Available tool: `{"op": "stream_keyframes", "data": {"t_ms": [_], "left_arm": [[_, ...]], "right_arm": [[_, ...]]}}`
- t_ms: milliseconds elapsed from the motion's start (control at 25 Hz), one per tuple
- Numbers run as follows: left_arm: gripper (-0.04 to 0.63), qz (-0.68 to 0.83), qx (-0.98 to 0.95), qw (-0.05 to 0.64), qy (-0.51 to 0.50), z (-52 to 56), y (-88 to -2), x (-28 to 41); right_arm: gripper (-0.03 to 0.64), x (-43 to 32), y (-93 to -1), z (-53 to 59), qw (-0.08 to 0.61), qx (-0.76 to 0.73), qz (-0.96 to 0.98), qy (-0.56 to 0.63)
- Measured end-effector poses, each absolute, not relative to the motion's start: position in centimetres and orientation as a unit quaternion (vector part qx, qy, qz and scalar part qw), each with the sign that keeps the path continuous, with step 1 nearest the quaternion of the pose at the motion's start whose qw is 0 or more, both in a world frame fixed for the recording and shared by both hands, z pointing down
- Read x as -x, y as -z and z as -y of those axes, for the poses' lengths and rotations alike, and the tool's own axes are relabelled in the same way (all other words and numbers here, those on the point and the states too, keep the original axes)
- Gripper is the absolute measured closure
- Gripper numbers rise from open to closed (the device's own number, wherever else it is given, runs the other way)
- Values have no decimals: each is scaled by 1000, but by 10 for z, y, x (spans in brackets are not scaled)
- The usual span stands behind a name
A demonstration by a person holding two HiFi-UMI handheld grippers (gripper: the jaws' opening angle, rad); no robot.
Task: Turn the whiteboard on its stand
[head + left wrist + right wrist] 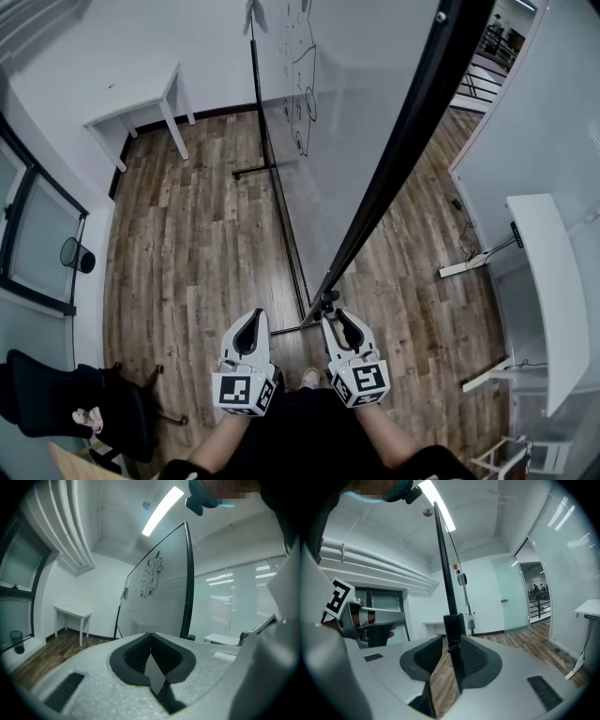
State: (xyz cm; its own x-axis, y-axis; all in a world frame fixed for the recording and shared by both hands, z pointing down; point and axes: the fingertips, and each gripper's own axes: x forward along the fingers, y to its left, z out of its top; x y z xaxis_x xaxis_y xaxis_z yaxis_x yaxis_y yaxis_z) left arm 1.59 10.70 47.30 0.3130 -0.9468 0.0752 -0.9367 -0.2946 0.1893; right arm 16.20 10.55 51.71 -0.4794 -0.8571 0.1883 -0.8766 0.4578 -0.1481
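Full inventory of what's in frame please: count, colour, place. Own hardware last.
whiteboard: one, white with black frame and line drawings, on its stand, centre of room
table: one, white, by the far wall, upper left
desk: one, white, along the right side
chair: one, black, lower left
bin: one, black, by the left glass wall
floor: brown wood planks, throughout
left gripper: one, white, jaws together, nothing between them
right gripper: one, white, jaws apart around the whiteboard's black frame edge, which lies against one pad
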Motion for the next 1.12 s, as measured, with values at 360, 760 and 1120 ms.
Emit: {"op": "stream_keyframes", "data": {"t_ms": [360, 760, 1120], "left_arm": [[579, 580, -808, 100, 12, -115, -483, -24], [579, 578, -809, 102, 13, -111, -483, -26], [580, 577, -811, 100, 12, -111, -483, -26]], "right_arm": [[574, -157, -507, -117, 35, -509, 853, -115], [598, -158, -506, -115, 35, -516, 848, -114], [601, -158, -506, -115, 37, -517, 848, -110]]}}
